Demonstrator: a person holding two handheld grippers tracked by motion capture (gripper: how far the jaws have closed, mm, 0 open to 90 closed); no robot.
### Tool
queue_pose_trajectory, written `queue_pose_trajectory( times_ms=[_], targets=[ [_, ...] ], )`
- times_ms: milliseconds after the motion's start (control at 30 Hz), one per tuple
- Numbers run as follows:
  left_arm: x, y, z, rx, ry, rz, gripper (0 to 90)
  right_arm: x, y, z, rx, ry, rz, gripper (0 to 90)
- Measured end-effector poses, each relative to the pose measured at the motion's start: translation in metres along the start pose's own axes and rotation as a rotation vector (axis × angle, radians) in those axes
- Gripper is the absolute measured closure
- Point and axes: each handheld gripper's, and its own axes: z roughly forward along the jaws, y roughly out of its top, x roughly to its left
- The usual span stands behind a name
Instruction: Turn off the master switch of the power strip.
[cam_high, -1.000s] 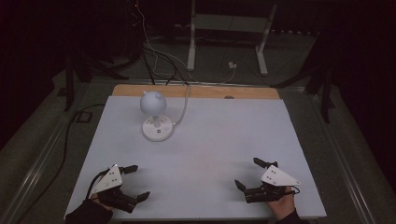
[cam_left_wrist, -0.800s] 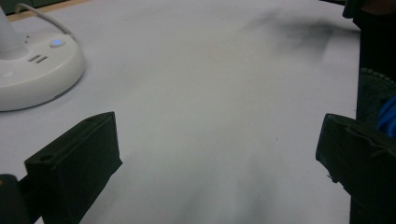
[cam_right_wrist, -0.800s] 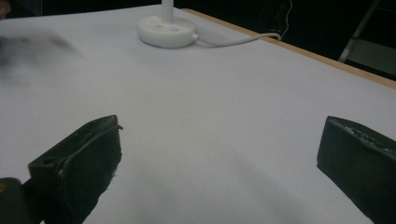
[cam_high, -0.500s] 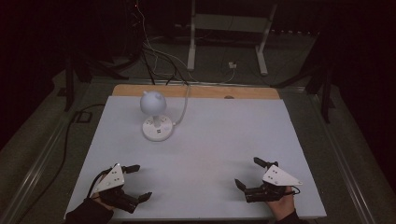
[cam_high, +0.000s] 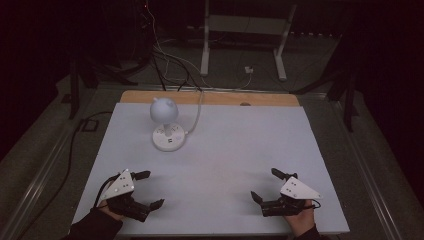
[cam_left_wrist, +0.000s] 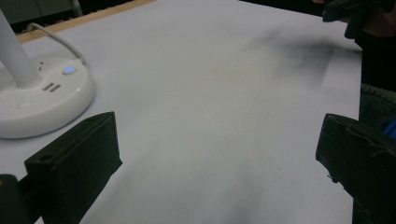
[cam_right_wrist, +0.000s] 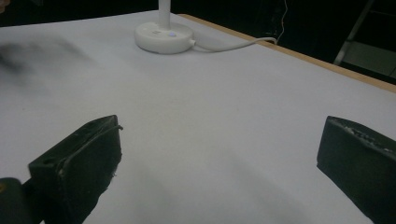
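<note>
The lamp (cam_high: 166, 126) stands at the table's (cam_high: 240, 150) far left, its cable (cam_high: 197, 112) trailing off the back edge. I hold my left gripper (cam_high: 148, 189) and right gripper (cam_high: 266, 185) at the near corners, jaws spread wide and empty, likely poised to reach in.

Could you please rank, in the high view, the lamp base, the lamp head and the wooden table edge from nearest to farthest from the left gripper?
From the left gripper, at the near left corner:
1. Lamp base, on the white table, beyond the gripper.
2. Lamp head, above and behind the base.
3. Wooden edge, along the far side of the table.
</note>
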Motion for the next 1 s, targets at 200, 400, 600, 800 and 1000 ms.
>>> queue_pose_trajectory(
  times_ms=[200, 400, 600, 800, 1000],
  targets=[
    [0.002, 0.008, 0.001, -0.010, 0.007, -0.002, 0.3, 0.001, 0.000, 0.001, -0.001, 0.002, 0.002, 0.0],
    [0.004, 0.014, 0.006, -0.008, 0.012, -0.014, 0.3, 0.001, 0.000, 0.000, -0.004, 0.002, 0.002, 0.0],
    [0.009, 0.021, 0.010, -0.013, 0.017, -0.030, 0.3, 0.001, 0.001, -0.001, -0.008, 0.003, 0.005, 0.0],
    [0.015, 0.028, 0.016, -0.024, 0.033, -0.041, 0.3, 0.001, 0.001, -0.001, -0.008, 0.005, 0.009, 0.0],
    [0.022, 0.036, 0.023, -0.029, 0.062, -0.051, 0.4, 0.001, 0.001, -0.001, -0.008, 0.006, 0.007, 0.0]
  ],
)
